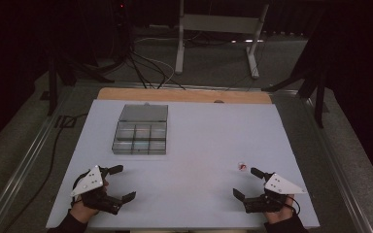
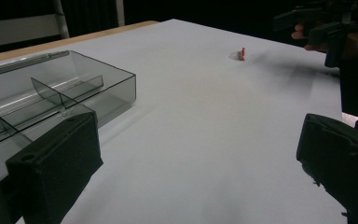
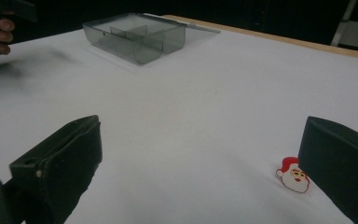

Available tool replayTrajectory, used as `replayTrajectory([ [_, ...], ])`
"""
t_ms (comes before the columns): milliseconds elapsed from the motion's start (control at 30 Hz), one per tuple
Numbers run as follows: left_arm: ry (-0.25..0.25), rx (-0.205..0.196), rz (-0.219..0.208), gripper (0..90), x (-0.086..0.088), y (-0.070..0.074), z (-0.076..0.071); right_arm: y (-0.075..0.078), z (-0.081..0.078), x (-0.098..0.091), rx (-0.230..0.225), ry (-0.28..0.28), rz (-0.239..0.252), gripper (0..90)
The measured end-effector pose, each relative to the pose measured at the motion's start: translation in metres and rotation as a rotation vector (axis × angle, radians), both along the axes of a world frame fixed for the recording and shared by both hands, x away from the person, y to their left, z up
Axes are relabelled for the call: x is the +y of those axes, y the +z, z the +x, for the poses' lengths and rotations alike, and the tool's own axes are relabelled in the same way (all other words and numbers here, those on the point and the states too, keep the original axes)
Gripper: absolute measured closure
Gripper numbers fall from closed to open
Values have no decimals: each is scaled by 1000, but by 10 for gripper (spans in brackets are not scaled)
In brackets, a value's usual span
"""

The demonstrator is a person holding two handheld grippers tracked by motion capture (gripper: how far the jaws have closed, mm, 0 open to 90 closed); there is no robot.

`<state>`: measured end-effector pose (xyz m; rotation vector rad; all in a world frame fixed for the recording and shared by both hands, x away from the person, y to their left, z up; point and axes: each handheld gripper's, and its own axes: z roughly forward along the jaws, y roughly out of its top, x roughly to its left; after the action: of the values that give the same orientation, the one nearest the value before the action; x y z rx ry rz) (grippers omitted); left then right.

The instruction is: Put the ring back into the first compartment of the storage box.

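A small red-and-white Santa figure (image 1: 242, 166) lies on the white table top (image 1: 199, 141) at the near right; it shows close by as the Santa figure (image 3: 294, 175) and far off as the Santa figure (image 2: 241, 54). A clear grey divided box (image 1: 141, 130) with its lid folded back sits at the middle left, also the box (image 2: 51, 98) and the box (image 3: 135, 35). My right gripper (image 1: 246, 182) is open just behind the Santa, which lies beside its far jaw. My left gripper (image 1: 124, 182) is open near the front left, below the box, with nothing between its jaws.
The white top ends in a wooden strip (image 1: 184, 95) at the far edge. Metal rails (image 1: 34, 145) run along both sides. Cables (image 1: 145, 68) and a grey stand (image 1: 218, 29) are on the floor beyond. A wide bare stretch lies between the grippers.
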<state>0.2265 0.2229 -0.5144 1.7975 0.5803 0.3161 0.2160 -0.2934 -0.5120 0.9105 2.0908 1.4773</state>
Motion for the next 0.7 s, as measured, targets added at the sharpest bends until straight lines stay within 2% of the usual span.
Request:
replayTrajectory([
  [100,-12,-1,-12,5,-1,0,-1,1,-1,-1,-2,-5,-2,0],
  [200,-18,-2,3,5,-3,0,0,1,-1,-3,7,-28,-25,0],
  [300,-15,0,10,5,-3,-1,0,1,-1,-3,14,-29,-25,0],
  [600,-20,-3,22,4,-3,-1,0,4,-5,4,-16,10,-67,0],
  [700,-25,-4,22,5,-3,-1,0,6,-6,5,-12,25,-57,0],
])
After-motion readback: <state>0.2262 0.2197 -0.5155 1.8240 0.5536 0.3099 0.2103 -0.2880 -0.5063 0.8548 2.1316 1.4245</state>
